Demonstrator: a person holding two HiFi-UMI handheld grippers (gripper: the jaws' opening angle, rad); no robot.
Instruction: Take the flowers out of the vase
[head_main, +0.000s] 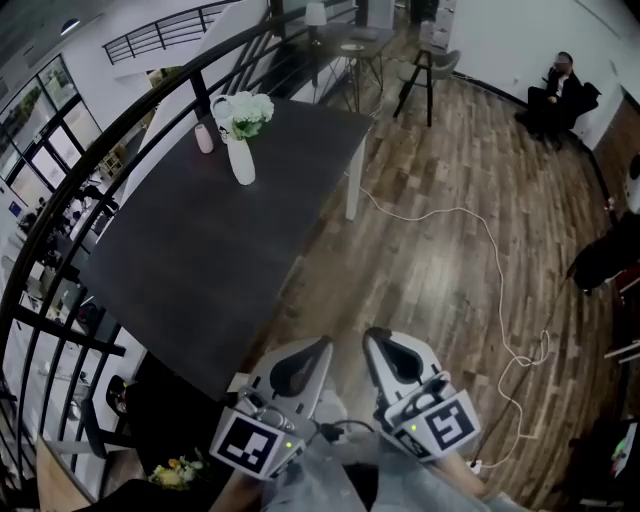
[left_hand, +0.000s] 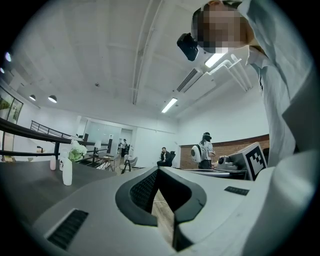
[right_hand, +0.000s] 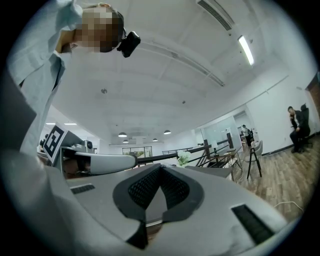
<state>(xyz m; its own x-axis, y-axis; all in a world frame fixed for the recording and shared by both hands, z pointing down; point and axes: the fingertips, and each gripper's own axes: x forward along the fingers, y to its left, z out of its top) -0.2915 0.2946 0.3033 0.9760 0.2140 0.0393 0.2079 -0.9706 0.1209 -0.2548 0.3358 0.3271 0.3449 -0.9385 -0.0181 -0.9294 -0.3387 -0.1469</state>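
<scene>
The white vase (head_main: 241, 162) with the flowers (head_main: 250, 112) in it stands on the dark counter (head_main: 200, 260), well away at eleven o'clock from the tongs. A small pink bottle (head_main: 204, 139) is near it, at ten o'clock. The left tongs (head_main: 305, 362) and right tongs (head_main: 392, 352) are both closed tight with nothing in them, at six o'clock in the head view.

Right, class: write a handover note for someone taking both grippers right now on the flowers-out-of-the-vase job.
Left gripper: shut, empty, far from the vase.
Right gripper: shut, empty, beside the left one.
Flowers: in the white vase, upright at the far end of the dark table.
Done: nothing yet.
Left: approach, open, grip the stems, lift the flowers out.
</scene>
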